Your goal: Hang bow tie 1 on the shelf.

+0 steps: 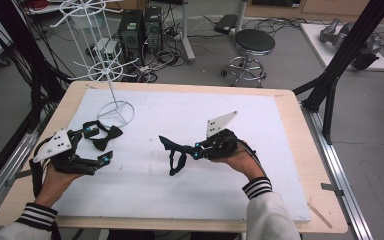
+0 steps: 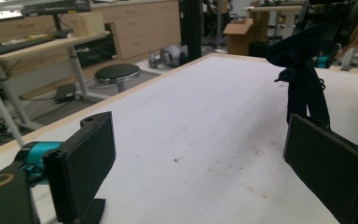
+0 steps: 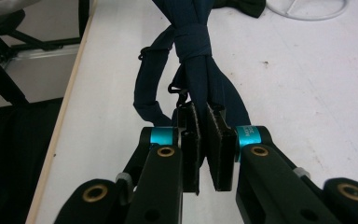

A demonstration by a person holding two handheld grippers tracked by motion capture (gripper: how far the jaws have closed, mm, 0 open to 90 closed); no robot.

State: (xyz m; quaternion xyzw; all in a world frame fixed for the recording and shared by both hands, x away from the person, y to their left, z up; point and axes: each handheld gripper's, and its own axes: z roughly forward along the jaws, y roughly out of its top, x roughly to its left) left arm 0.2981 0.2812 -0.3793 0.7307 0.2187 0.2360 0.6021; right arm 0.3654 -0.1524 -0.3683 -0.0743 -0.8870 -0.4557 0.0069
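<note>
Black padded jaws of the right gripper (image 3: 204,144) stand almost together, clamped on a fold of a dark navy bow tie (image 3: 193,51). In the right gripper view the cloth rises from between the pads, passes through the tie's knotted band, and a thin strap loops off to one side. In the high view the right gripper (image 1: 196,150) lies near the middle of the white mat (image 1: 260,150), pointing left, with the navy bow tie (image 1: 172,147) hanging from its tips and its strap trailing down onto the mat.

The left gripper (image 1: 97,145) has its jaws spread wide, with nothing between them. In the left gripper view the two flat pads stand well apart, bare mat between them, and the navy bow tie shows farther off. A second bow tie (image 1: 107,137), black, lies on the mat just beside the upper left fingertip; whether they touch I cannot tell. Near it stands the round base of a white wire rack (image 1: 115,112).
</note>
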